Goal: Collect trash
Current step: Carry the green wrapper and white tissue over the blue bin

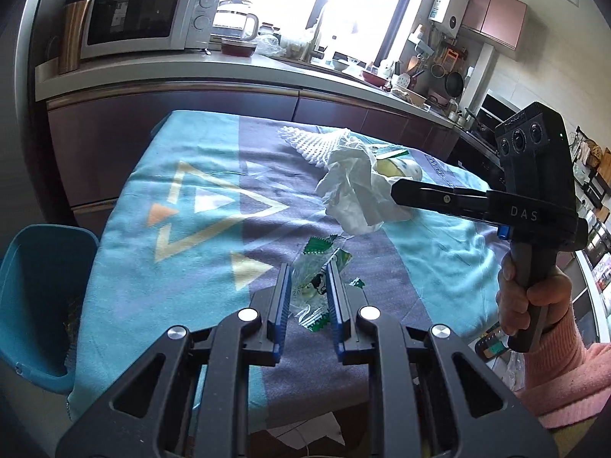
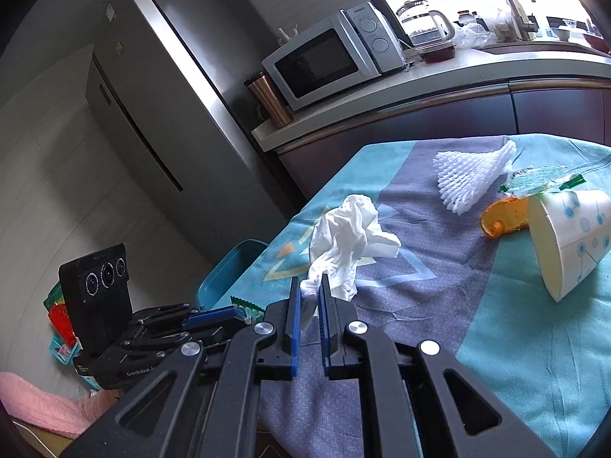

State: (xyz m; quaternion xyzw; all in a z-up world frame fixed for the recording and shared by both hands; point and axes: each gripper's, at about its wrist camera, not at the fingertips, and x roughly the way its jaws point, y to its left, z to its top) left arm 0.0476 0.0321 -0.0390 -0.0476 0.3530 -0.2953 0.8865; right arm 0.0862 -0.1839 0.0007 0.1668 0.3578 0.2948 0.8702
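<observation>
My left gripper is shut on a clear green-and-white plastic wrapper just above the tablecloth. My right gripper is shut on a crumpled white tissue and holds it above the cloth; the tissue also shows in the left wrist view, at the tip of the right gripper. On the table lie a white foam fruit net, an orange peel, a tipped paper cup and another clear green wrapper. A blue bin stands beside the table's left edge.
The table carries a blue and grey cloth. Behind it runs a kitchen counter with a microwave, a kettle and a copper flask. A steel fridge stands left of the counter.
</observation>
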